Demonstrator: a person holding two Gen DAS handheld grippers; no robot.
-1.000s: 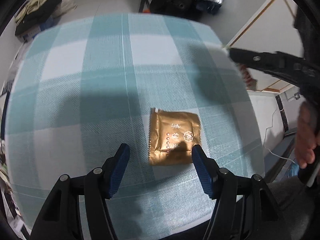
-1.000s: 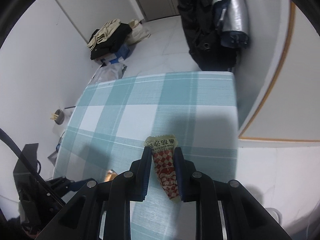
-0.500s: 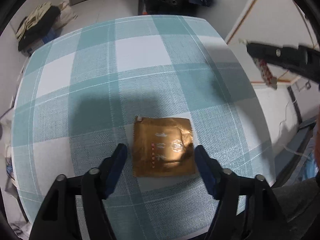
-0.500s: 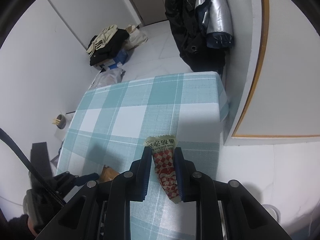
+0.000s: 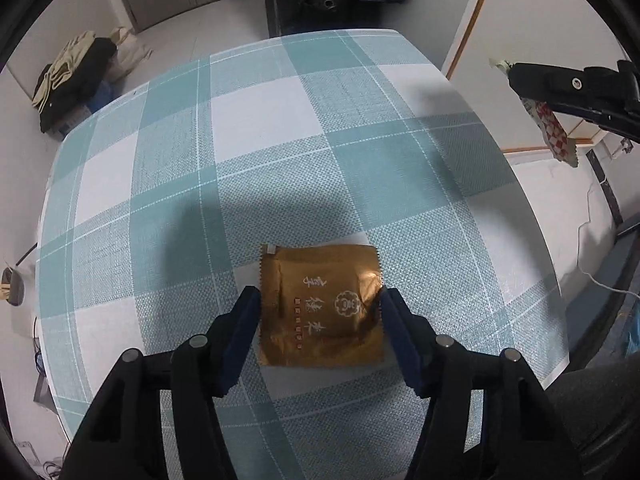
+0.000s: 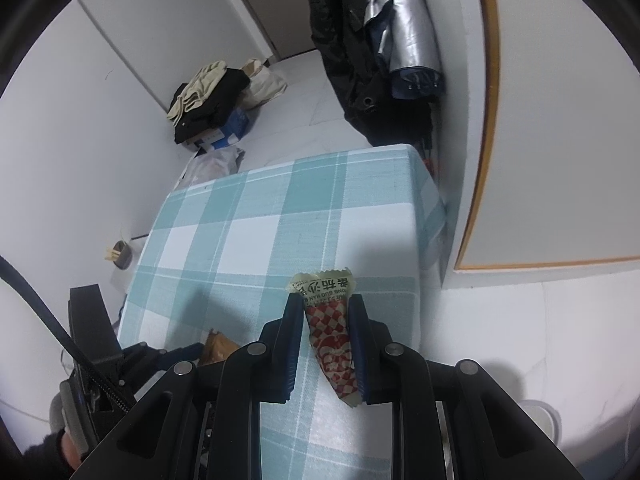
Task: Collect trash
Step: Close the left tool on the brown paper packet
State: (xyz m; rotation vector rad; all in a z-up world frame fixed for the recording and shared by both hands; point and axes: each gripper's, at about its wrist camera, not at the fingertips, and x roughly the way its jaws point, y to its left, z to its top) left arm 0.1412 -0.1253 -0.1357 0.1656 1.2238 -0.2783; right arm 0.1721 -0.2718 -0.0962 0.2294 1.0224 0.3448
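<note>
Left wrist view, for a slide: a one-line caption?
Left gripper closing its jaws around a gold wrapper on the checked tablecloth.

The table (image 5: 280, 128) lies bare from its middle to the far edge and both far corners. Only a gold packet (image 5: 320, 308) near the near edge stands in the way, with the left gripper (image 5: 320, 300) astride it. The right gripper (image 6: 325, 312) hangs off the right edge.

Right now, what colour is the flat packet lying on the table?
Golden brown with pale printed characters; the packet shows best in the left wrist view.
</note>
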